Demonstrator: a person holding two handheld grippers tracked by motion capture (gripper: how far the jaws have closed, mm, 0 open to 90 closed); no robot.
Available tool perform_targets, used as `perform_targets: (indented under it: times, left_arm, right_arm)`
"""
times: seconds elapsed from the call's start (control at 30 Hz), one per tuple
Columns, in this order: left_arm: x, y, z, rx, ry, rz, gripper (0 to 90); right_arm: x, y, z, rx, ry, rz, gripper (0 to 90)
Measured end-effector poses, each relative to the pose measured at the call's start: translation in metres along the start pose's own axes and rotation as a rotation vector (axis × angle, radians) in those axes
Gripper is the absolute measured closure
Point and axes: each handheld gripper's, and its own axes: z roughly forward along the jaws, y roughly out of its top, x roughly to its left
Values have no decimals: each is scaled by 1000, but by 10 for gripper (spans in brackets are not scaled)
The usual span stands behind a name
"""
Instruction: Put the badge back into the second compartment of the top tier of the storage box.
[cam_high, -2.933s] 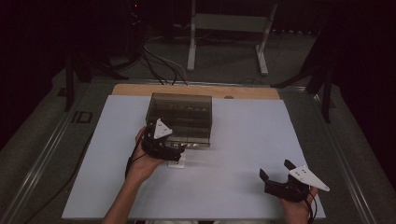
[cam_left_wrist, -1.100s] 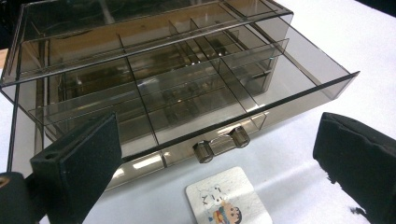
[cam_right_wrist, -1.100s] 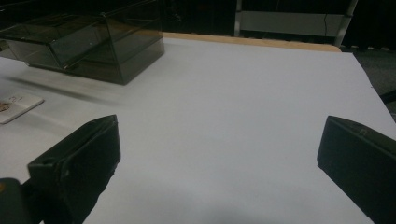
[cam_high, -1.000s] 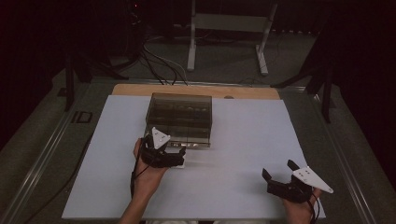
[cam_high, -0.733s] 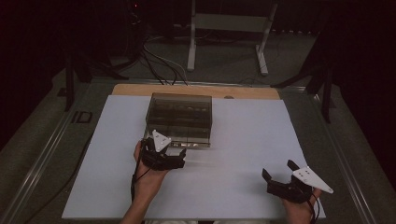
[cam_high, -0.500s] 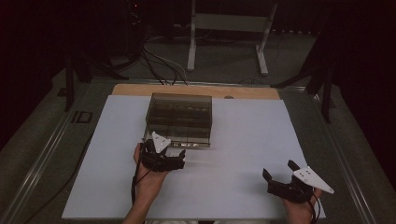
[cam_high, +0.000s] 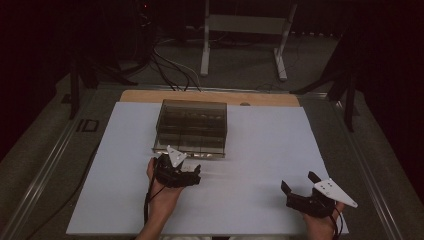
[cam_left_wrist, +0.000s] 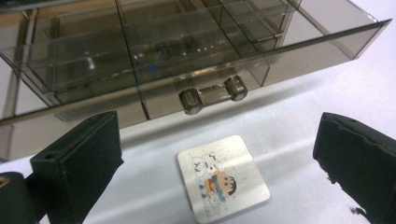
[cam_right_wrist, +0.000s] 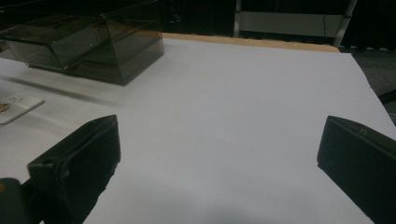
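Observation:
A smoky clear drawer box (cam_high: 192, 125) stands at the middle back of the white table. Its lower drawer (cam_left_wrist: 196, 60) sticks out a little and has a bar handle (cam_left_wrist: 212, 93) on two knobs. A small square card with a cartoon figure (cam_left_wrist: 223, 179) lies flat on the table just in front of the handle; it also lies at the left edge as the card (cam_right_wrist: 16, 106). My left gripper (cam_high: 181, 169) hovers over the card, open, with the card low between its jaws (cam_left_wrist: 219, 135). My right gripper (cam_high: 299, 182) is open over bare table at the near right (cam_right_wrist: 222, 130).
The white table top (cam_high: 265, 145) has a wooden strip (cam_high: 210, 96) along its far edge. Beyond it are a dark floor, cables (cam_high: 165, 55) and a metal stand (cam_high: 242, 30). The box (cam_right_wrist: 93, 42) is far to the left of my right gripper.
My left gripper has drawn back from the box front toward the near edge and a little to the right. The right gripper has barely shifted.

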Motion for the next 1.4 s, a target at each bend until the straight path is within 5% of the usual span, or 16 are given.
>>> perform_targets:
  times: [0.73, 1.4]
  left_arm:
    - [-11, -13, 16, 32, 21, -14, 28]
    - [-11, -24, 38, 145, 14, -58, 74]
  right_arm:
    - [0, 0, 0, 4, 0, -1, 0]
    - [0, -1, 0, 6, 0, 1, 0]
